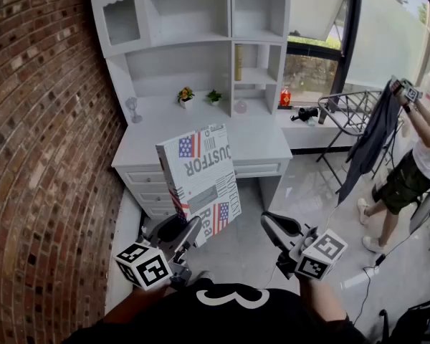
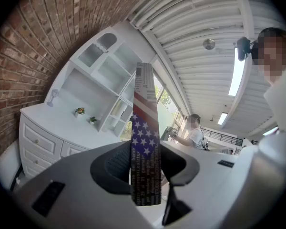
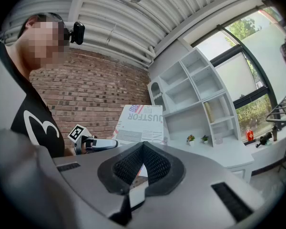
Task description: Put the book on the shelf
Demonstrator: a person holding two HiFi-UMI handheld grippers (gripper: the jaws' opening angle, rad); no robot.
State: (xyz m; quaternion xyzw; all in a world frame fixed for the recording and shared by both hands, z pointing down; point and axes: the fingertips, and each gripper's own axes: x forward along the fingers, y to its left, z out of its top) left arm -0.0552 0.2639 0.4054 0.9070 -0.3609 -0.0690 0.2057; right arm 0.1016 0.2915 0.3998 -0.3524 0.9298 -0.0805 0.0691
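White book (image 1: 201, 181) is being held before the shelf (image 1: 201, 45) | left gripper (image 1: 192, 228) jaws are clamping its lower edge | right gripper (image 1: 271, 222) jaws are resting together, gripping nothing

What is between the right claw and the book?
Nothing: the head view shows only bare floor in the gap between the right claw and the book held by the left claw.

Your book (image 1: 199, 178) has a smooth printed paper cover. Your left gripper (image 1: 183, 231) is matt grey plastic, and its pads (image 2: 115, 168) are black and bumpy, like rubber. The wall (image 1: 36, 120) is rough red brick. The shelf (image 1: 190, 67) looks smooth and white, and the floor (image 1: 312, 192) is shiny.
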